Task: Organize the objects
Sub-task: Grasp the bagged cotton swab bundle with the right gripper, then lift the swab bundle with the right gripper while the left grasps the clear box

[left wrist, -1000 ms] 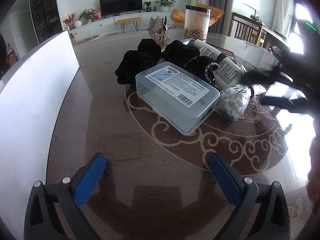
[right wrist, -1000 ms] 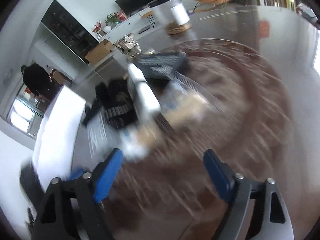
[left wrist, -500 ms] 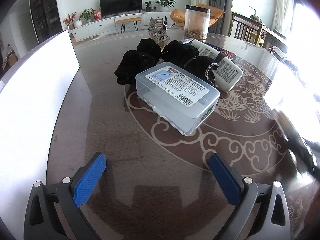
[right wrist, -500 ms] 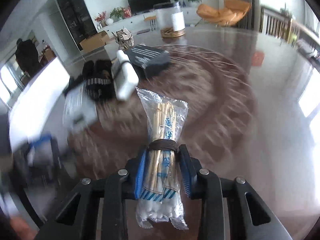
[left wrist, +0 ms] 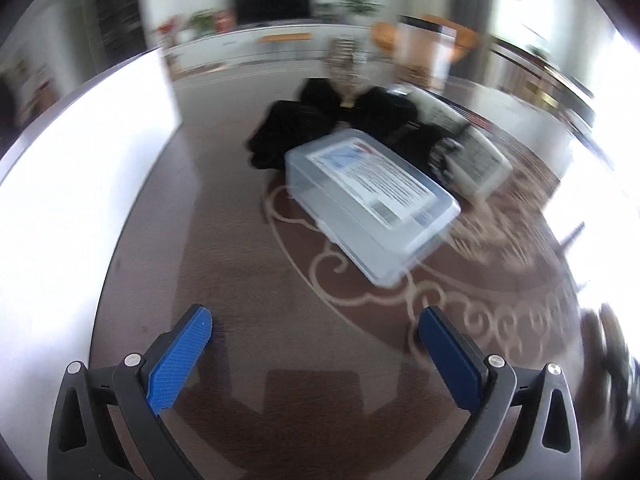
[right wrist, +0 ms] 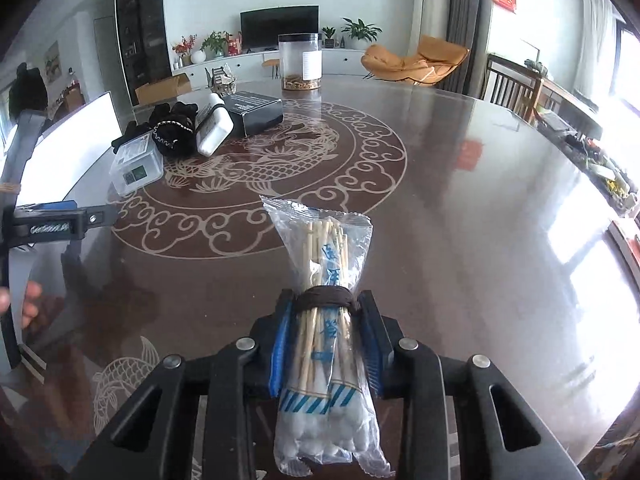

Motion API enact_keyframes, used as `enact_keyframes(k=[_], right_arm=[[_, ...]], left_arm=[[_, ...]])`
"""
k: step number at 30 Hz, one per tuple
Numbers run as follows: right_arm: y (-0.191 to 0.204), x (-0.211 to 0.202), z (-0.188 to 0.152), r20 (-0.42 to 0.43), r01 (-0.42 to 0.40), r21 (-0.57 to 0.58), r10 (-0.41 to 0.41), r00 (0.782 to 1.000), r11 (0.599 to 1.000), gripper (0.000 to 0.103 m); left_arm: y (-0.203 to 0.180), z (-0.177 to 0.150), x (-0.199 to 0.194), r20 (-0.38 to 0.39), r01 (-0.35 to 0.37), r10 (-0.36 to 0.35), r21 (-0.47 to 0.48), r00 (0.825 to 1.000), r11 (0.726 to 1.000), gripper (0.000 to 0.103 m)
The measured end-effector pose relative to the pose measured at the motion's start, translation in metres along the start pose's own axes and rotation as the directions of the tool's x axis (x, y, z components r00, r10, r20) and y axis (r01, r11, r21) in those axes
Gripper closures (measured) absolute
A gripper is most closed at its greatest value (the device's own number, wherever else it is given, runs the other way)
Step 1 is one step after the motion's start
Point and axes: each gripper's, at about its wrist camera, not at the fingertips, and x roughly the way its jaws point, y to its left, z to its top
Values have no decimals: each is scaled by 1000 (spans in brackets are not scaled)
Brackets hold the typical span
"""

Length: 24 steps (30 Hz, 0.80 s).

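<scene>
One round brown desk (right wrist: 460,200) with a pale dragon-and-cloud pattern carries everything, and the clear plastic box (left wrist: 368,200) with a printed label on its lid serves as the landmark. A white board (left wrist: 80,184) stands along the desk edge to the left of the box. Behind the box lies one heap of black cloth (left wrist: 304,124), touching its far side; in the right wrist view a beaded black piece (right wrist: 172,136) of that heap sits just beside the box. To the right of the box and behind it lies one white bottle (right wrist: 214,128) on its side, and beyond the bottle one black carton (right wrist: 256,114). Farther behind the box, near the far desk edge, stands one tall clear jar (right wrist: 300,62) with a dark lid, and one small crumpled ornament (right wrist: 222,78) sits left of the jar. One bag of cotton swabs (right wrist: 328,320), bound with a dark band, is well apart from the box, to the right and nearer the camera, raised over the bare desk. The right hand-held gripper (right wrist: 326,344) is clamped on this bag at mid-length, the blue pads pressing either side just below the band, with the cotton tips toward the camera and the stick ends pointing away. The left hand-held gripper (left wrist: 316,344) hangs in front of the box, its two blue pads wide apart with nothing between them.
</scene>
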Motion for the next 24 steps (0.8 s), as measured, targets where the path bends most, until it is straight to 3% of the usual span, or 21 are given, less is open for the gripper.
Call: enact_keyframes(k=[3, 6, 7, 9, 11, 15, 19, 21, 23, 24], right_arm=[[-3, -4, 2, 0, -10, 5, 10, 1000, 1000, 70], [-3, -3, 2, 0, -9, 4, 9, 1000, 1000, 70], [-3, -3, 2, 0, -10, 5, 10, 1000, 1000, 70], [-3, -3, 2, 0, -11, 4, 11, 1000, 1000, 69], [-2, -3, 2, 0, -13, 1, 13, 1000, 1000, 68], [-1, -3, 3, 1, -14, -2, 14, 1000, 1000, 68], [-1, -3, 3, 1, -14, -3, 14, 1000, 1000, 67], [-1, -3, 3, 1, -15, -3, 15, 1000, 1000, 67], [-1, -3, 3, 1, -15, -2, 15, 1000, 1000, 67], [-1, -3, 3, 2, -16, -2, 16, 1000, 1000, 67]], left_arm=[[-7, -7, -8, -18, -44, 43, -55, 999, 998, 0], [-18, -6, -13, -134, -1, 1, 1, 991, 1000, 0], [-20, -6, -18, -138, 23, -24, -11, 990, 1000, 0], [-21, -1, -33, -68, 79, -82, -52, 994, 996, 0], [-26, 15, -43, -14, 54, -55, -36, 998, 998, 0], [-27, 48, -24, -39, 48, -50, -63, 998, 997, 0], [-25, 59, 20, -125, 45, -55, -83, 991, 996, 0], [-29, 60, 21, -91, 26, -29, -30, 995, 999, 0], [-30, 54, 14, -44, 40, -39, 16, 998, 999, 28], [-31, 46, 7, -22, 42, -41, 41, 999, 998, 30]])
